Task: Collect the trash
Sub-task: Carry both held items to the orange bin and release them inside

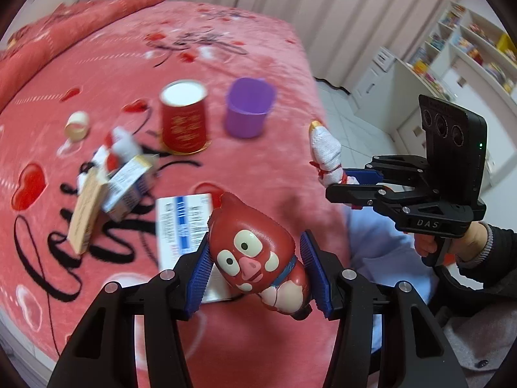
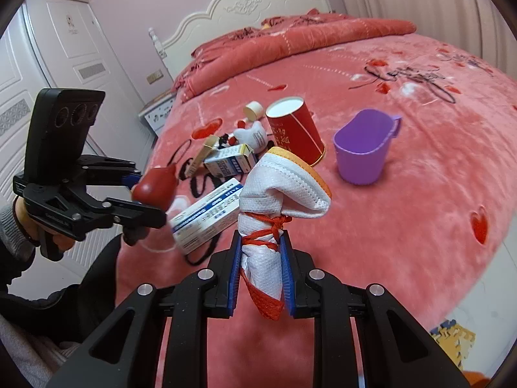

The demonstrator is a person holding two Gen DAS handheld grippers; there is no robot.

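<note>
My left gripper (image 1: 255, 268) is shut on a red cartoon pig toy (image 1: 255, 252) and holds it above the bed; it also shows in the right wrist view (image 2: 155, 187). My right gripper (image 2: 260, 274) is shut on a rolled white mask tied with red string (image 2: 274, 200), also seen in the left wrist view (image 1: 326, 152). On the pink bedspread (image 1: 258, 339) lie a blue-and-white box (image 1: 182, 223), a small pile of boxes and wrappers (image 1: 113, 181), a red paper cup (image 1: 184, 119), a purple cup (image 1: 247, 110) and a tape roll (image 1: 77, 124).
The bed's right edge (image 1: 326, 123) drops to a tiled floor (image 1: 355, 119). White shelves (image 1: 458, 48) stand beyond it. A headboard (image 2: 252, 6) and pillows are at the far end, a wardrobe (image 2: 64, 48) to the left.
</note>
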